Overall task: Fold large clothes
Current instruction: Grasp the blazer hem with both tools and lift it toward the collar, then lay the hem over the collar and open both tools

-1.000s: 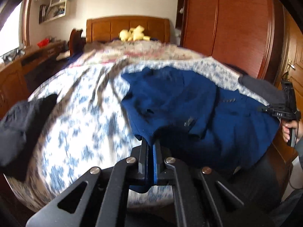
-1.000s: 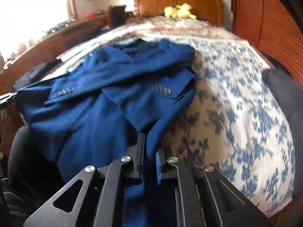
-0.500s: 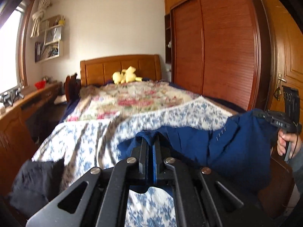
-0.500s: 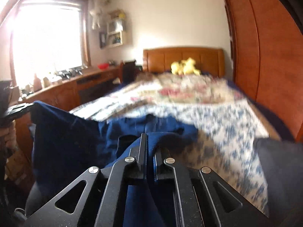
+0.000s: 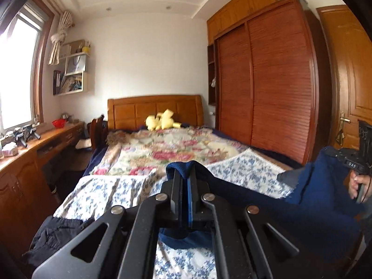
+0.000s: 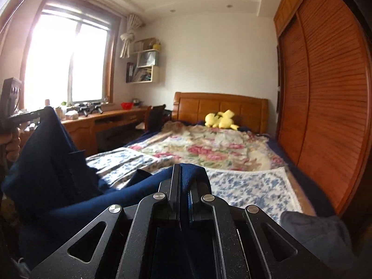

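Cloth of a navy jacket (image 5: 320, 200) is pinched in the left tool (image 5: 183, 181), whose jaws are closed on a fold that pokes up between them. From there the jacket sags rightward to the right tool (image 5: 355, 162), gripped by a hand (image 5: 359, 184), above the bed (image 5: 130, 188) ahead.

Right view: the right tool (image 6: 184, 181) is likewise clamped on the jacket (image 6: 53, 176), which hangs away to its left, up to the left tool (image 6: 25, 116). A grey garment (image 6: 313, 230) lies low to its right.
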`<act>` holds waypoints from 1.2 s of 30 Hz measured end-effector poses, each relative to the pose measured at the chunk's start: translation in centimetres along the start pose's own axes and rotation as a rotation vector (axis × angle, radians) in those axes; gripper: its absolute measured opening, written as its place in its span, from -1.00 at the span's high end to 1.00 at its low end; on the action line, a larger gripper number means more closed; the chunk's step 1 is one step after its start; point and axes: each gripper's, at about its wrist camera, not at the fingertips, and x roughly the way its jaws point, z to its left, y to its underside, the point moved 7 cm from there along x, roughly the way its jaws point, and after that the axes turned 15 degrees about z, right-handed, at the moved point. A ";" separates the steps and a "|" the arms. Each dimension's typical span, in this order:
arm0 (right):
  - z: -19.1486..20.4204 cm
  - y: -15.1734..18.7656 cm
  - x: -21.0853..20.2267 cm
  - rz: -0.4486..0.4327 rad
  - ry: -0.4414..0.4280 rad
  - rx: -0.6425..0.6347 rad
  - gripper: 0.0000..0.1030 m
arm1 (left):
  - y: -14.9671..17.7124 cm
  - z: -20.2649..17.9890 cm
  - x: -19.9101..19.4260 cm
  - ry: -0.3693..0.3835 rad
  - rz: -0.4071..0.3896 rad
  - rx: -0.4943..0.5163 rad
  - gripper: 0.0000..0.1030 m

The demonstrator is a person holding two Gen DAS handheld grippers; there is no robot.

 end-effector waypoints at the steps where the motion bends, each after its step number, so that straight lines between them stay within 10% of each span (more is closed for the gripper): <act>1: -0.3 0.4 0.5 0.026 0.008 -0.002 0.96 | 0.6 0.4 1.3 0.004 0.032 -0.004 0.98; 9: -2.9 6.8 13.1 0.315 0.015 0.021 0.96 | 5.9 1.3 14.6 -0.018 0.250 -0.023 0.97; 18: -5.6 11.3 24.7 0.450 0.054 0.065 0.91 | 10.4 3.3 24.3 -0.024 0.395 -0.106 0.95; 21: -5.9 12.8 26.1 0.486 0.062 0.088 0.82 | 11.5 2.6 24.9 -0.051 0.399 -0.072 0.93; 25: -6.2 14.1 26.3 0.496 0.074 0.109 0.00 | 12.5 2.5 24.3 -0.036 0.390 -0.067 0.71; 36: -4.6 14.8 21.9 0.431 0.104 0.087 -0.22 | 16.1 0.3 19.9 -0.039 0.356 -0.024 0.22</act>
